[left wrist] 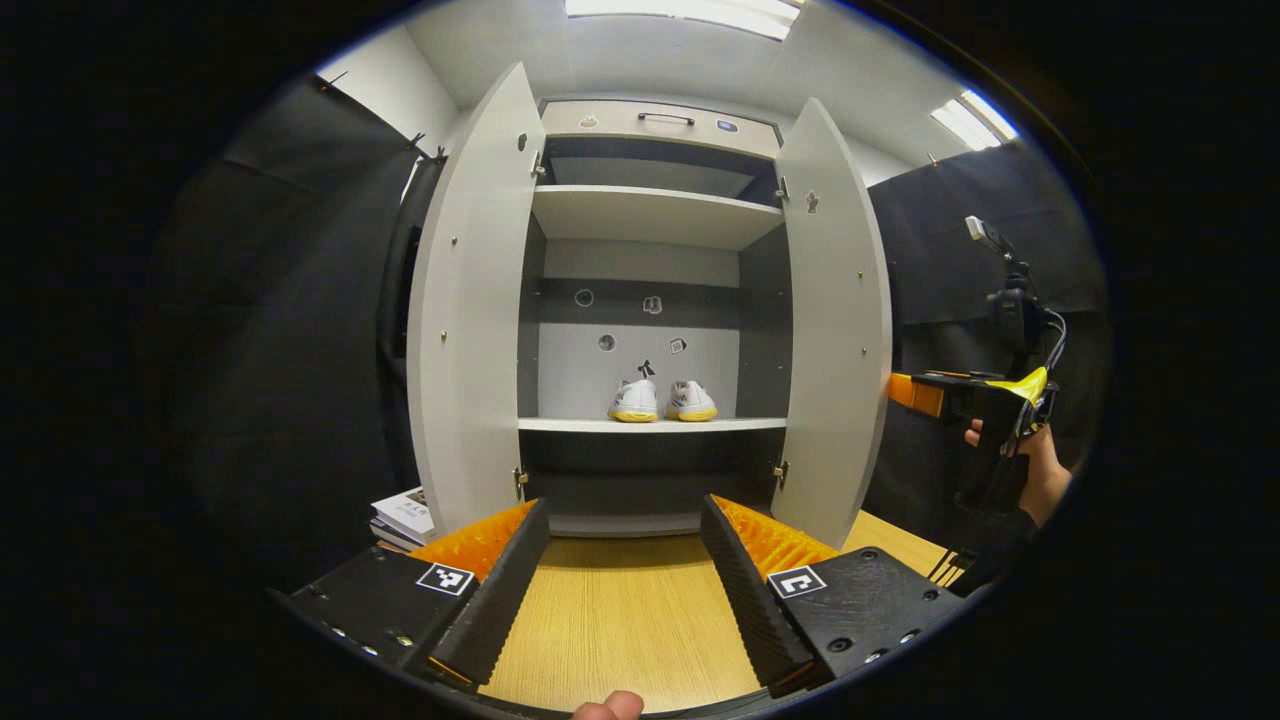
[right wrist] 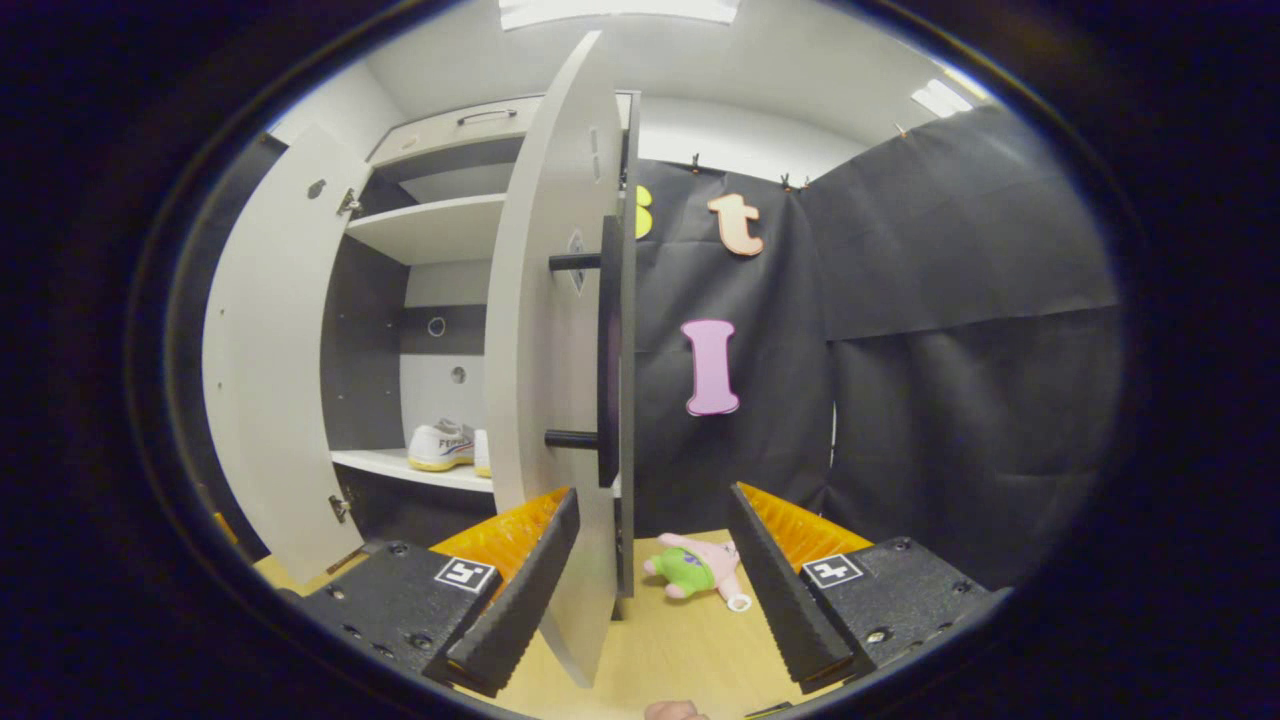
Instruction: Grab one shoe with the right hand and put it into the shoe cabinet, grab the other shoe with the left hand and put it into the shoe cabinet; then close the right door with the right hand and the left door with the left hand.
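The shoe cabinet (left wrist: 650, 215) stands with both doors swung out. Two white shoes with yellow soles, one (left wrist: 635, 400) beside the other (left wrist: 691, 400), sit side by side on its lower shelf (left wrist: 560, 425). My left gripper (left wrist: 625, 520) is open and holds nothing, low over the table and facing the cabinet. My right gripper (left wrist: 905, 392) is held in a hand just outside the right door (left wrist: 835, 330). In the right gripper view that gripper (right wrist: 652, 510) is open. The right door (right wrist: 560, 350) stands edge-on between its fingers, close to the left finger, with the door's dark handle (right wrist: 608, 350) above. The door hides part of one shoe (right wrist: 440, 445).
The cabinet stands on a wooden tabletop (left wrist: 620, 620). A stack of books (left wrist: 405, 518) lies by the left door (left wrist: 470, 320). A pink and green plush toy (right wrist: 695, 570) lies on the table behind the right door. A drawer (left wrist: 660, 120) tops the cabinet.
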The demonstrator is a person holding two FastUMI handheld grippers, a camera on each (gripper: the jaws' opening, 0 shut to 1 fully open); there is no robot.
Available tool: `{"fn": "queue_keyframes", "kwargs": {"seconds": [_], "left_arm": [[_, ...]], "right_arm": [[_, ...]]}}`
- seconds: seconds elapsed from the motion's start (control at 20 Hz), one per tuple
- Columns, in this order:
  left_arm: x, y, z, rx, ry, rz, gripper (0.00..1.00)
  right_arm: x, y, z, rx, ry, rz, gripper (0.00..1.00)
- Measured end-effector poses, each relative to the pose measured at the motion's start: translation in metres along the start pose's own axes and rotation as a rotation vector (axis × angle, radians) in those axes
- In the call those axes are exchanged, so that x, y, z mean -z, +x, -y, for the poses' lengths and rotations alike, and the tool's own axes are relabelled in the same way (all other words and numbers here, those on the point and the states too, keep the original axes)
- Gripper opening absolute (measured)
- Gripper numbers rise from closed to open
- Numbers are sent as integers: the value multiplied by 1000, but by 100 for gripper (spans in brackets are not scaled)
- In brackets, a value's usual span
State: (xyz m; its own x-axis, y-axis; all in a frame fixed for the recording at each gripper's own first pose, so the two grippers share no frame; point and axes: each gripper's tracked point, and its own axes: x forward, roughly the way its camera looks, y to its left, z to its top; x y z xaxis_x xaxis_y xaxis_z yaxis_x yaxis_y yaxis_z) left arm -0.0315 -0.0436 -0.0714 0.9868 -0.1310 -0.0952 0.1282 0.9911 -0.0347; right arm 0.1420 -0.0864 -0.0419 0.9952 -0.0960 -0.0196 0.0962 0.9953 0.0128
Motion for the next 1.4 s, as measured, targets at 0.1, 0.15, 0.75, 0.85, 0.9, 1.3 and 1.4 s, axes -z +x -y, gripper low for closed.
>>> {"fn": "queue_keyframes", "kwargs": {"seconds": [0.1, 0.15, 0.75, 0.85, 0.9, 1.3, 1.4], "left_arm": [[1, -2, -6, -13, -7, -1, 91], [1, -3, -9, -21, -9, -1, 91], [3, -18, -67, -133, -23, -1, 91], [5, -21, -74, -148, -21, -4, 91], [7, -23, -78, -154, -20, -8, 91], [11, -22, -98, -177, -30, -25, 91], [12, -22, -99, -180, -32, -27, 91]], "right_arm": [[1, 4, -21, -34, 11, -6, 97], [2, 8, -32, -47, 14, -7, 97], [3, 56, -153, -171, -16, -1, 98], [3, 68, -161, -171, -6, -1, 92], [3, 72, -163, -173, 8, -7, 97], [4, 106, -165, -137, 55, -16, 97], [2, 108, -165, -129, 31, -7, 97]]}}
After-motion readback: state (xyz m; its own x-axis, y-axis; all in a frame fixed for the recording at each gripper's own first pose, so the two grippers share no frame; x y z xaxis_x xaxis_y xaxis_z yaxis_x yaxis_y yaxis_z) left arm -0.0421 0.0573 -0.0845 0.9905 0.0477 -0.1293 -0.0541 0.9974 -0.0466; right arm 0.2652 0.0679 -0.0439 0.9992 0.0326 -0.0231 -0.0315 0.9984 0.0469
